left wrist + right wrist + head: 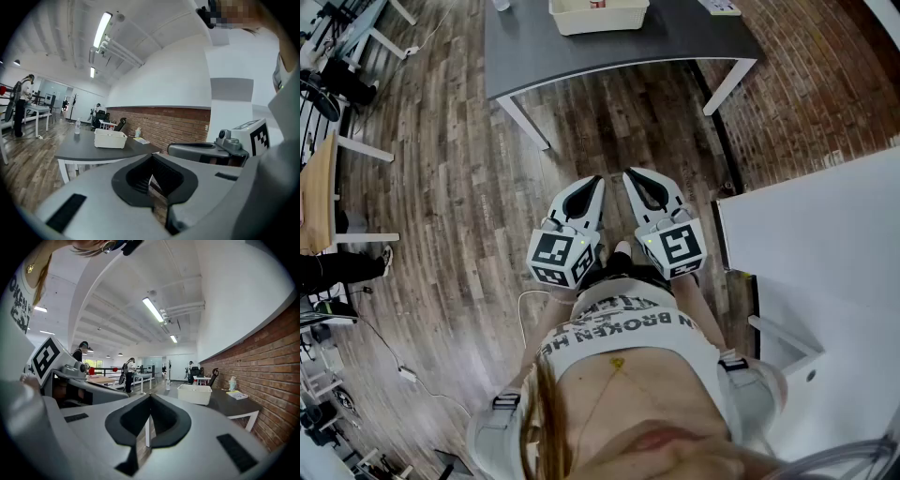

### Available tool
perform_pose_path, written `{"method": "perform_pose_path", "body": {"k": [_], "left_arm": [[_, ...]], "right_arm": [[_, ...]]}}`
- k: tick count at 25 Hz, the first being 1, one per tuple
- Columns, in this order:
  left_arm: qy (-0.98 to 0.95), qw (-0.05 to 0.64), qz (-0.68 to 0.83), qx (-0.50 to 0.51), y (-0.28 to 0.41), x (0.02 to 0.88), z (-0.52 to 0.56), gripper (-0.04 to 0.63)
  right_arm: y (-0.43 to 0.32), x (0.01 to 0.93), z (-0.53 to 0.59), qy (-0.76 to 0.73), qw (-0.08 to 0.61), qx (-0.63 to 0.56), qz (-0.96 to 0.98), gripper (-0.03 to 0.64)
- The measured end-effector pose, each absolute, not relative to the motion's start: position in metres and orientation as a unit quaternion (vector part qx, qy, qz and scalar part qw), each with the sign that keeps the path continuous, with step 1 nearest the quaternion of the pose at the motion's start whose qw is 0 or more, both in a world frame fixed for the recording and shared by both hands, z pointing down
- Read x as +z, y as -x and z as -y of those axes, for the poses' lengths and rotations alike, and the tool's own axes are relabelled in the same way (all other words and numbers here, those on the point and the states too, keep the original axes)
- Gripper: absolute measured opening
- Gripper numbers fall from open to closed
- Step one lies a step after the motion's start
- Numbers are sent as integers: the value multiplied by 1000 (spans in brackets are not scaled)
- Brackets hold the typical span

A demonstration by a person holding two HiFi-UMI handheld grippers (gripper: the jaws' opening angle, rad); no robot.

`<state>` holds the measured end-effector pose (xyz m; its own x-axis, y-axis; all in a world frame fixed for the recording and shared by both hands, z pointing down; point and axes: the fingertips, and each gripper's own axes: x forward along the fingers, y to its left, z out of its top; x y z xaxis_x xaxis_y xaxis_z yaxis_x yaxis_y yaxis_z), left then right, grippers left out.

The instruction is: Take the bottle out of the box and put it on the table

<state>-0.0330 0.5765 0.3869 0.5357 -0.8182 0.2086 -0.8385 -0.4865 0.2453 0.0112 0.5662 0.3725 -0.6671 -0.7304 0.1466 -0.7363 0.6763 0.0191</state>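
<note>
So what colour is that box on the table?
The box is white; the right gripper view shows it best.

Dark grey desk (675,37), white legs, on a wood-plank floor (469,187). On top sits a white box (598,17), set back from the near edge. A clear bottle (77,126) stands apart to its left. Right of the box (brick-wall side) are a small pale bottle (232,383) and, just beside it, a flat booklet (239,395).
</note>
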Motion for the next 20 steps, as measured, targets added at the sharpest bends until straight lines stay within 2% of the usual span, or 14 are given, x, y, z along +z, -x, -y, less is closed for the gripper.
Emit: {"method": "perform_pose_path", "body": {"k": [9, 20], "left_arm": [[-865, 160, 475, 24, 15, 388, -582, 5], [-868, 168, 466, 29, 25, 396, -555, 5]], "right_arm": [[-27, 371, -567, -398, 66, 25, 915, 9], [-10, 383, -545, -395, 75, 32, 915, 11]]}}
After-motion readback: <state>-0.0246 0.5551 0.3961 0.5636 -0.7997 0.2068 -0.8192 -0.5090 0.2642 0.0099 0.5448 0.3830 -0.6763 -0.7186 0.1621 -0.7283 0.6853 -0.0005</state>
